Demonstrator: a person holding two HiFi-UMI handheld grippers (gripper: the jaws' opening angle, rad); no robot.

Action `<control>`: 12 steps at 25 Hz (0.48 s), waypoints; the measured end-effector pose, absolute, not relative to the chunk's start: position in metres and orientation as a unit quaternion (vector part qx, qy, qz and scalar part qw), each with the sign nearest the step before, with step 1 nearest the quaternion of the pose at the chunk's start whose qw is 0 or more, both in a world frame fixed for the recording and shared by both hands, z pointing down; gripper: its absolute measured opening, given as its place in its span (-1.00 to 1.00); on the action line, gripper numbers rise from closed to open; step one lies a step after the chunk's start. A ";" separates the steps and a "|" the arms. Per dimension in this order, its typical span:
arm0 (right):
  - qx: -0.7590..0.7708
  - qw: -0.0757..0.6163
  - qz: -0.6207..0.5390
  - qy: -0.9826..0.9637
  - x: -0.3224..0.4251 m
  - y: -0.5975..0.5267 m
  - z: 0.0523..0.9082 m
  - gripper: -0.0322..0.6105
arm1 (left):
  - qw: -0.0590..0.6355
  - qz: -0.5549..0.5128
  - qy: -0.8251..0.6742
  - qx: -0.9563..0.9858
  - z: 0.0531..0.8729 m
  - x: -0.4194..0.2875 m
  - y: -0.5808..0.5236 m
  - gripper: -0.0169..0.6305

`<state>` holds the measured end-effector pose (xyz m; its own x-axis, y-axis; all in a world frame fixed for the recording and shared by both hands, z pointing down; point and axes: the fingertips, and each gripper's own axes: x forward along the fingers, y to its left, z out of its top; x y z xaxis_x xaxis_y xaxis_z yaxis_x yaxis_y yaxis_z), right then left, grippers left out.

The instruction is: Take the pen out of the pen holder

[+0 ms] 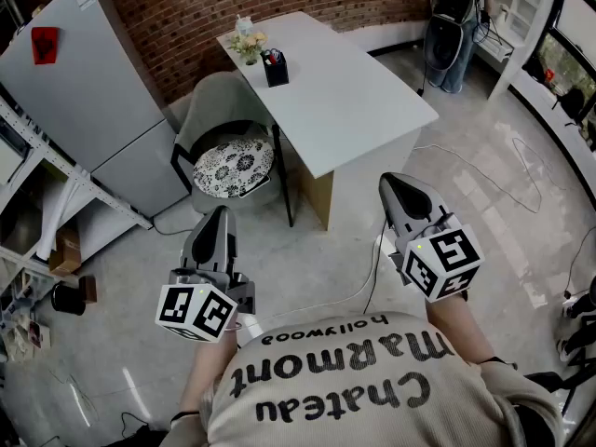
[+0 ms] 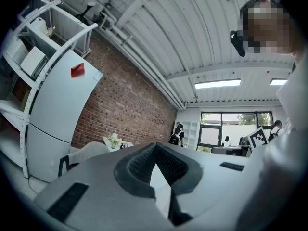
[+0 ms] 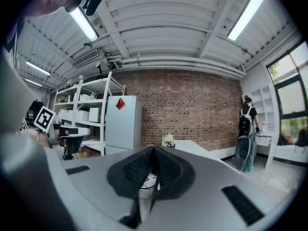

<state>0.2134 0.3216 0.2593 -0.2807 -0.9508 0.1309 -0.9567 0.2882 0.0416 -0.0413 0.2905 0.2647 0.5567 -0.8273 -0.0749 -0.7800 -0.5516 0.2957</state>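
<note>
A black pen holder [image 1: 276,69] with several pens [image 1: 272,57] sticking up stands near the far end of a pale table [image 1: 354,101], next to a small bunch of flowers [image 1: 248,45]. Both grippers hang over the floor well short of the table, pointing towards it. My left gripper [image 1: 217,222] is shut and empty, left of the table's near corner. My right gripper [image 1: 400,192] is shut too, with nothing in it. In the left gripper view the jaws' tips [image 2: 155,148] meet, and the holder [image 2: 122,146] is tiny and far off. The right gripper view shows closed tips [image 3: 154,150] below the distant holder [image 3: 171,145].
A grey chair [image 1: 223,147] with a patterned cushion stands at the table's left side. A grey fridge [image 1: 84,91] and metal shelves [image 1: 37,203] fill the left. A person with a backpack [image 1: 456,21] stands at the far right. Cables [image 1: 503,184] trail over the floor.
</note>
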 end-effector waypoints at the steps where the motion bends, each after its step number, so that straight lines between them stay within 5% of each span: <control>1: 0.594 0.064 0.024 -0.802 0.218 0.321 0.262 -0.89 | 0.115 -0.103 -0.460 0.874 0.267 -0.036 0.289 -0.94; 12: 0.550 0.046 0.067 -0.831 0.243 0.304 0.304 -0.89 | 0.144 -0.106 -0.471 0.864 0.305 -0.003 0.288 -0.94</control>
<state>0.2426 0.3039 0.3044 -0.3915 -0.9079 0.1498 -0.9202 0.3868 -0.0603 -0.0035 0.2884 0.3052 0.5337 -0.8443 -0.0482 -0.7833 -0.5151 0.3481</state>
